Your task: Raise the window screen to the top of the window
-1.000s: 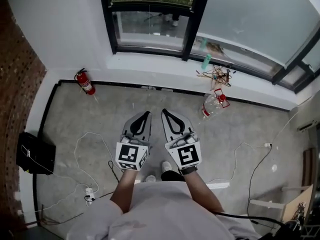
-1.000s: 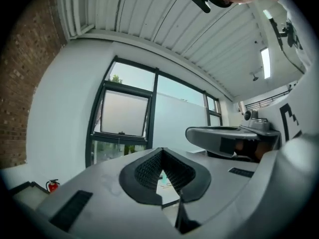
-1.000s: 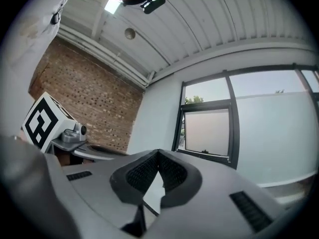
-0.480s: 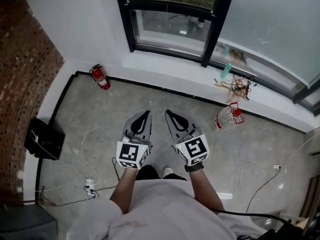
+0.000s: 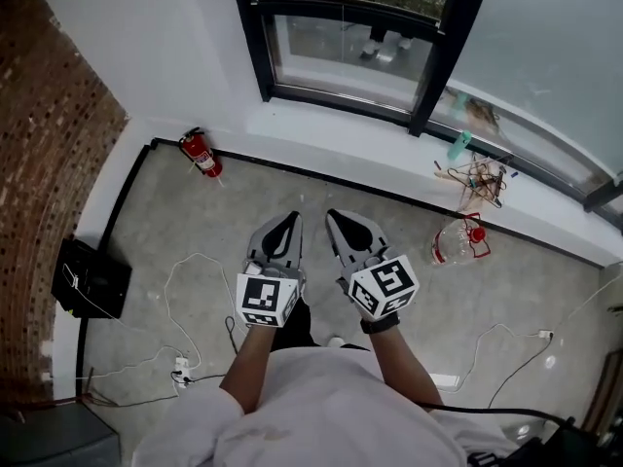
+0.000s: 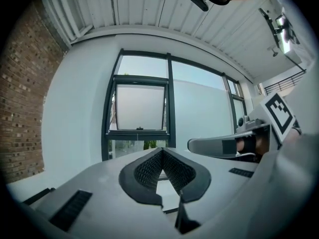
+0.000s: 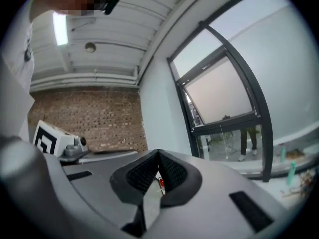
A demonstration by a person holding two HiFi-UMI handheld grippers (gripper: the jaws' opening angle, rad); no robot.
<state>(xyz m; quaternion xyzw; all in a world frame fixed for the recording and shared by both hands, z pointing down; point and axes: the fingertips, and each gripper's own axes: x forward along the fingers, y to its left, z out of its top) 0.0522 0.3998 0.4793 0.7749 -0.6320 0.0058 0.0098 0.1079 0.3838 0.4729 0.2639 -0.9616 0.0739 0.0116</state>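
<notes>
Screen (image 6: 138,106) sits in the left bay of the dark-framed window (image 5: 261,61), a pale grey panel filling the upper part of that bay. Its bottom bar, with a small handle at the middle, stands part-way down, and clear glass below it shows greenery. In the right gripper view the screen (image 7: 224,96) shows again, with someone's legs seen through the glass beneath it. The left gripper (image 5: 289,220) and right gripper (image 5: 335,216) are held side by side in front of the person's chest. Both point toward the window, well short of it, over the concrete floor (image 5: 195,222). Each gripper's own view shows its ribbed pads pressed together at the tip with nothing between them, so both jaws are closed and empty. A red extinguisher (image 5: 200,154) stands against the wall below the window's left corner. A clear bottle (image 5: 456,243) with a red cap lies on the floor to the right. Above it, on the sill (image 5: 321,125), lies a small tangle of wires (image 5: 477,175). A black box (image 5: 91,278) sits by the brick wall (image 5: 49,163), and white cables (image 5: 185,280) trail across the floor near it.
</notes>
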